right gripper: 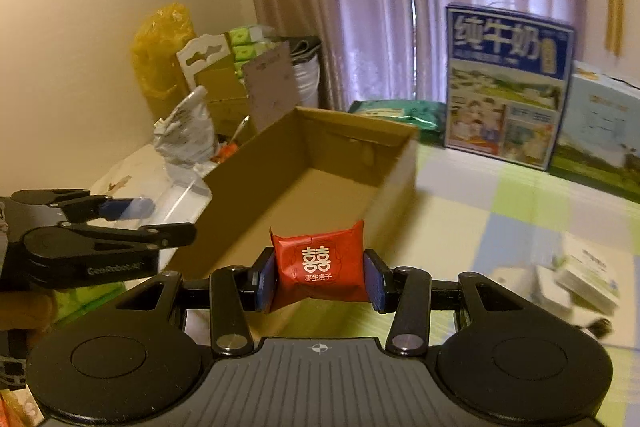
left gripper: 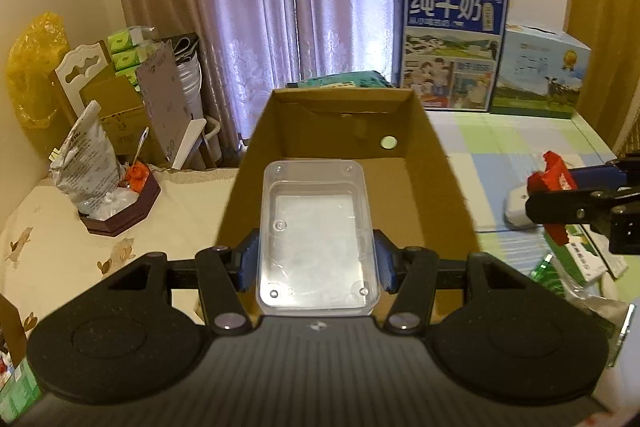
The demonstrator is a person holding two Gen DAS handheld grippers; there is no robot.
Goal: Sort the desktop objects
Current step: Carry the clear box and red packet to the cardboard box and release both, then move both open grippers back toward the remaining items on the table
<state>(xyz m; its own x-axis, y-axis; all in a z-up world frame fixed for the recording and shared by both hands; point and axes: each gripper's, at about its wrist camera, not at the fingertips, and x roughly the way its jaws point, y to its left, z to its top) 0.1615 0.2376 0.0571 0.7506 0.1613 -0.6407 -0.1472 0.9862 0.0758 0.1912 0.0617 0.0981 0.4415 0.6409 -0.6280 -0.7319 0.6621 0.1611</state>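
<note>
Tabletop point(left gripper: 520, 155): I see a checked cloth of pale green, blue and white on its right part and a cream cloth with small animal prints on the left.
Cardboard box point(left gripper: 424, 187): open on top, it sits in the middle of the tabletop, long side running away from me; its floor looks bare in my right wrist view.
Milk carton case point(left gripper: 450, 43): blue, printed with large characters, it stands upright behind the cardboard box, just beside a pale blue and green gift box point(left gripper: 538, 71) on its right.
Left gripper point(left gripper: 318, 259): my jaws are clamped on the two long sides of the plastic container, which I hold above the near end of the cardboard box.
Plastic container point(left gripper: 316, 231): clear, rectangular, with nothing inside that I can make out; it is off the tabletop, held only by the blue pads point(left gripper: 250, 259).
Right gripper point(right gripper: 319, 277): my jaws are pressed together on the red packet, and I hold it in the air just outside the near right wall of the cardboard box.
Red packet point(right gripper: 320, 263): a small pillow-shaped wrapper with white characters on its face, pinched at both ends.
Loose items: a white and green packet point(right gripper: 588, 277) lies on the checked cloth to the right, blurred in my view.
Round hole point(left gripper: 389, 142): in the far wall of the cardboard box.
</note>
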